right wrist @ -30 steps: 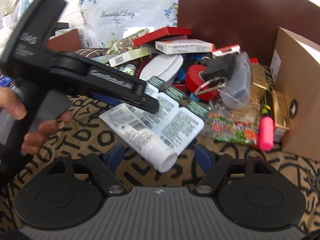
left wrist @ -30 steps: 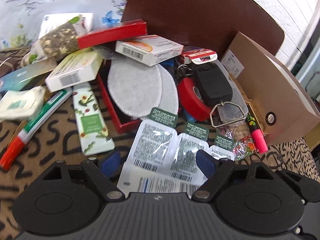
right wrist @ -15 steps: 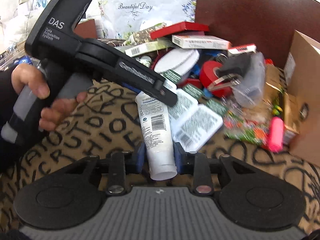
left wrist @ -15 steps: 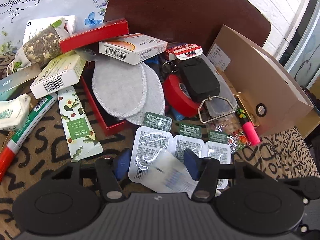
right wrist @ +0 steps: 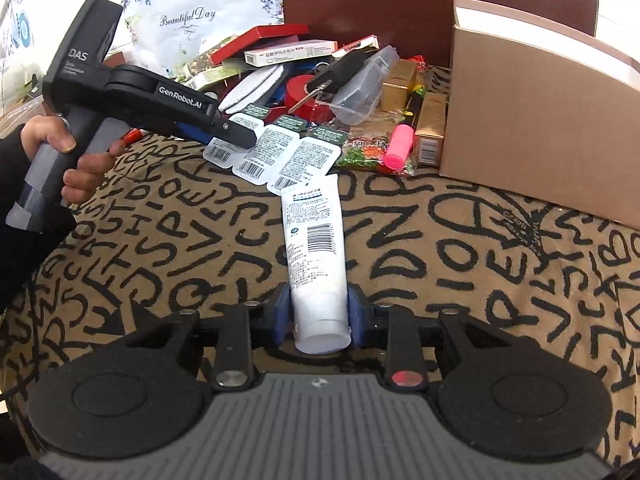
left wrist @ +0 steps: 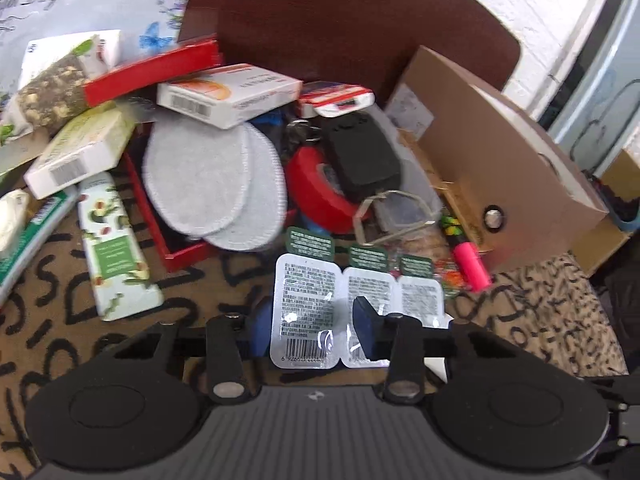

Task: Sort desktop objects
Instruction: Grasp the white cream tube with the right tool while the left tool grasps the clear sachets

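Two tongs working the pile on the lettered table (right wrist: 460,240).
Right tongs (right wrist: 319,314) pinch white tube (right wrist: 316,248) near its cap, barcode up. Left tongs (left wrist: 314,326), marked "DAS" and "GenRobot.AI", closing around blister strip (left wrist: 344,300), pads not yet pressing. Beside it: red tape (left wrist: 320,188), pink highlighter (left wrist: 470,262), cardboard box (right wrist: 532,120); "Beautiful Day" bag (right wrist: 188,20) behind.

We count three sealed white pods (left wrist: 304,308) joined in a strip, each with a dark green tab. We see two grey oval pads (left wrist: 200,176), one red tape roll (left wrist: 316,184), one pink highlighter (right wrist: 398,148), one white tube (right wrist: 316,248), one avocado-printed tube (left wrist: 110,248), one brown cardboard box (right wrist: 532,120) and two grippers, the left gripper (left wrist: 310,330) and the right gripper (right wrist: 320,318).
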